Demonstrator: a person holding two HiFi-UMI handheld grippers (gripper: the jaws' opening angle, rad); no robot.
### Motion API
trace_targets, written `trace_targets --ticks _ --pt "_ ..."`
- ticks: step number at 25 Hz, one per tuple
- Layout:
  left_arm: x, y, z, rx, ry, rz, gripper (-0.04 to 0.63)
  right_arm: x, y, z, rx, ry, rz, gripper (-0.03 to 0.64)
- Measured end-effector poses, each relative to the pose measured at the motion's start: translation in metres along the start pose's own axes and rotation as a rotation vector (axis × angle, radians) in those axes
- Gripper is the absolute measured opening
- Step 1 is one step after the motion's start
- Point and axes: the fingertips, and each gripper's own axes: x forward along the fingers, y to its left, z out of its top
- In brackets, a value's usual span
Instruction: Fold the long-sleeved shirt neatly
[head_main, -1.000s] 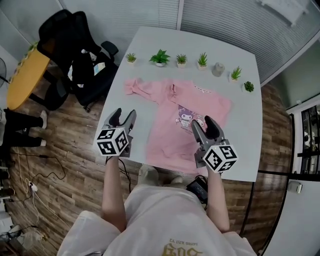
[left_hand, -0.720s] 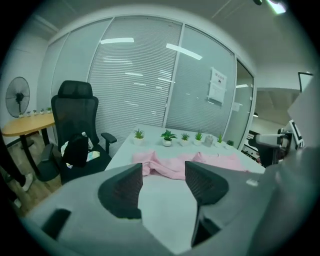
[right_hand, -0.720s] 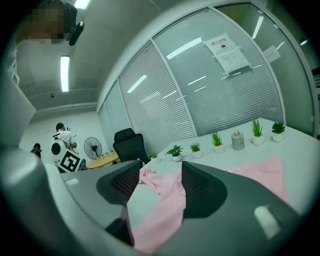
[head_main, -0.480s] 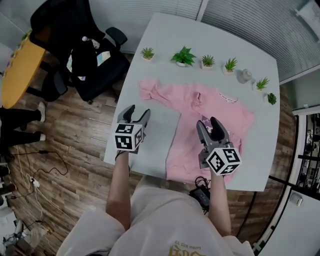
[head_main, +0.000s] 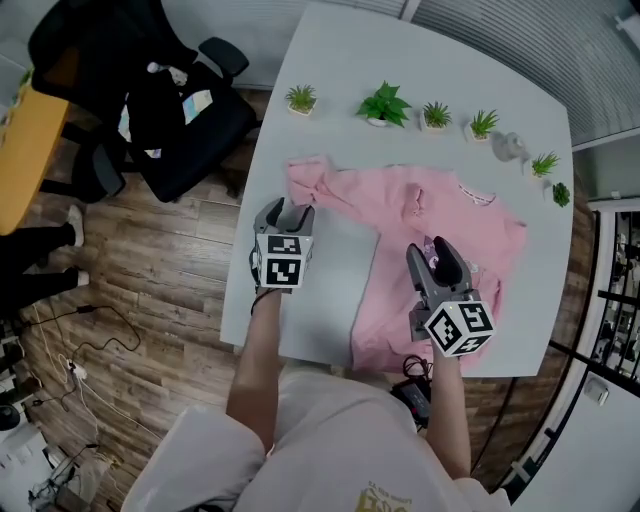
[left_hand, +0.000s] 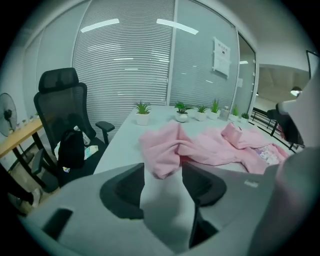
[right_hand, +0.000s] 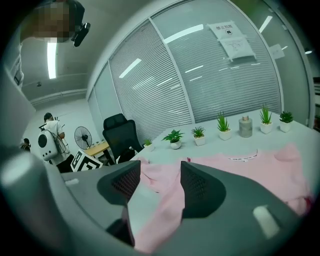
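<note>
The pink long-sleeved shirt (head_main: 400, 215) lies spread on the white table (head_main: 400, 60), its body toward the 3 o'clock side and its hem reaching the 6 o'clock edge. One sleeve (head_main: 310, 180) stretches out toward 10 o'clock and ends in a bunched cuff. The left gripper (head_main: 285, 208) hovers just at the 6 o'clock side of that cuff. Its jaws have just been closing but stand apart and grasp nothing; in the left gripper view the cuff (left_hand: 162, 155) lies just beyond the jaw tips, with bare table in the gap. The right gripper (head_main: 430, 250) hangs over the shirt's body near its printed front, jaws released and wide. In the right gripper view, pink cloth (right_hand: 165, 200) shows through the gap below them, untouched by the pads. A row of small potted plants (head_main: 385, 103) lines the table's 12 o'clock edge, and a black office chair (head_main: 150, 100) stands off the table at 10 o'clock.
</note>
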Motion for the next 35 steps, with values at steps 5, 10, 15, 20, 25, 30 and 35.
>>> trace_targets --ticks 5,10,15,20,25,30,35 --pt "0.019 -0.003 0.004 0.03 0.004 -0.006 0.222 0.003 -0.001 -0.008 0.003 0.027 -0.032 0.249" --pt "0.024 0.009 0.002 0.045 0.008 0.087 0.085 0.002 -0.002 -0.01 0.012 0.03 -0.055 0.242" --pt "0.014 0.022 0.008 0.031 -0.015 0.11 0.021 0.0 0.001 -0.007 0.013 0.022 -0.069 0.232" --pt "-0.004 0.03 0.016 0.053 -0.027 0.128 0.023 -0.009 0.003 -0.005 0.017 0.007 -0.079 0.225" --pt "-0.027 0.026 0.034 0.173 -0.059 0.192 0.033 -0.022 -0.002 -0.003 0.025 -0.008 -0.087 0.222" --pt "-0.047 0.013 0.057 0.656 -0.054 0.382 0.038 -0.033 -0.005 -0.002 0.031 -0.025 -0.076 0.219" --pt "-0.036 -0.03 0.054 0.88 -0.05 0.356 0.03 -0.047 -0.013 -0.006 0.038 -0.025 -0.069 0.218"
